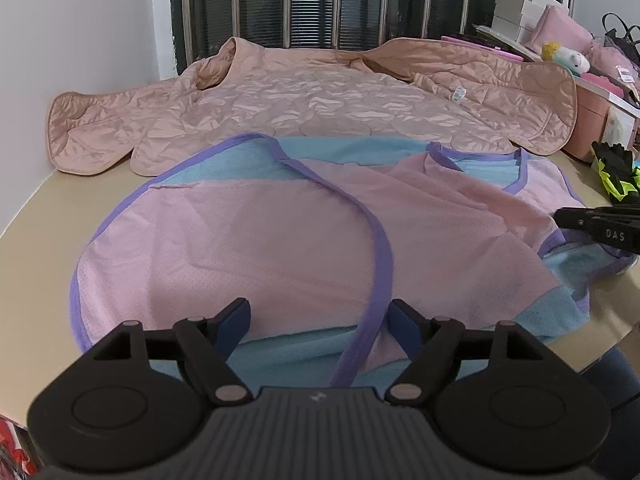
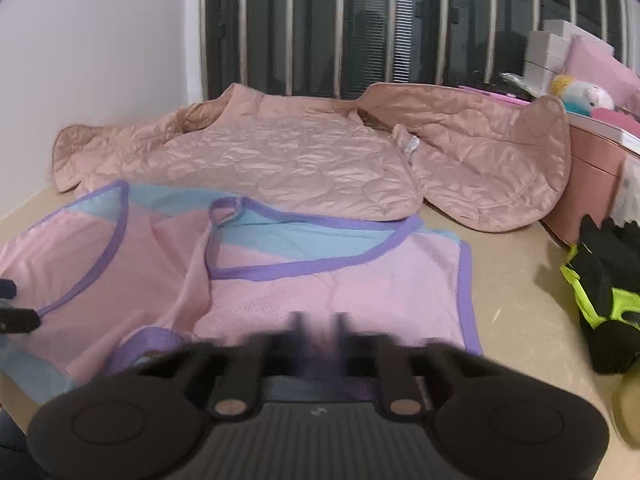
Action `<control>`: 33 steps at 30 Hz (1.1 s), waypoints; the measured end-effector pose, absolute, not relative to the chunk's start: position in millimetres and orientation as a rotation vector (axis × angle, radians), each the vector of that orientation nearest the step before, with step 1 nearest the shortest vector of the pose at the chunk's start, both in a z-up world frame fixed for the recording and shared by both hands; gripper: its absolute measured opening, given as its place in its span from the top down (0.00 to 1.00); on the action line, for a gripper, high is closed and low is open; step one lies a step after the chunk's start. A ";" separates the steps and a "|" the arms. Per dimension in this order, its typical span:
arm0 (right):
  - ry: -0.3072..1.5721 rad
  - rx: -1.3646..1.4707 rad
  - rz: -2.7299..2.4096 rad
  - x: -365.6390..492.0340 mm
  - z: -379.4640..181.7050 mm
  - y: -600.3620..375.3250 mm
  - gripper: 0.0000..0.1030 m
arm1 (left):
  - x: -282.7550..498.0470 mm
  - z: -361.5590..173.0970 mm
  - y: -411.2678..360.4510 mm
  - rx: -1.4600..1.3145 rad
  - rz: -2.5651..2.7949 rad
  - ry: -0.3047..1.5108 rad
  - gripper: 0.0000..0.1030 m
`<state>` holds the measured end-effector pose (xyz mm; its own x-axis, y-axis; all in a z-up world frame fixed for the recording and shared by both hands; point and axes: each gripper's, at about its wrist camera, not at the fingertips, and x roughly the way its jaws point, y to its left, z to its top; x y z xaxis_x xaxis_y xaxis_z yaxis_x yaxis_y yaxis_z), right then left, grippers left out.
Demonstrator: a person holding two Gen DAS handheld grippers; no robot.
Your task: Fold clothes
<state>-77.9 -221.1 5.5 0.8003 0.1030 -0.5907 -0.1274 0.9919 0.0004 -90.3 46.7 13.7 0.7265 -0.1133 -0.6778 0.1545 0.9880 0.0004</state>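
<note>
A pink and light-blue mesh vest (image 1: 280, 240) with purple trim lies spread on the beige table (image 1: 40, 208). My left gripper (image 1: 318, 308) is open over the vest's near edge. A purple trim strip runs between its fingers, and the pads do not press on it. At the right edge of the left wrist view, my right gripper (image 1: 560, 216) is shut, its tip at a bunched purple hem. The right wrist view shows the same vest (image 2: 360, 292). There the right gripper (image 2: 318, 320) is blurred, with purple cloth between its fingers. The left gripper (image 2: 12, 304) shows at the far left.
A quilted pink jacket (image 1: 312, 100) lies spread behind the vest, against the barred window. A black and neon-yellow garment (image 2: 600, 300) sits at the table's right edge. A pink box (image 2: 592, 184), a plush toy (image 2: 584, 96) and stacked boxes are behind it. White wall on the left.
</note>
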 end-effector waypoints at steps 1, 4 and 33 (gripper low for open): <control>0.624 -0.030 0.095 -79.3 5.7 -225.2 1.00 | -90.8 13.3 46.8 0.059 -0.148 0.741 0.24; 0.608 0.008 -0.009 -81.9 5.1 -245.4 1.00 | -91.6 12.7 47.3 0.061 -0.151 0.736 0.24; 0.599 0.010 0.149 -65.7 4.1 -212.6 0.93 | -94.4 11.7 50.9 0.059 -0.155 0.723 0.21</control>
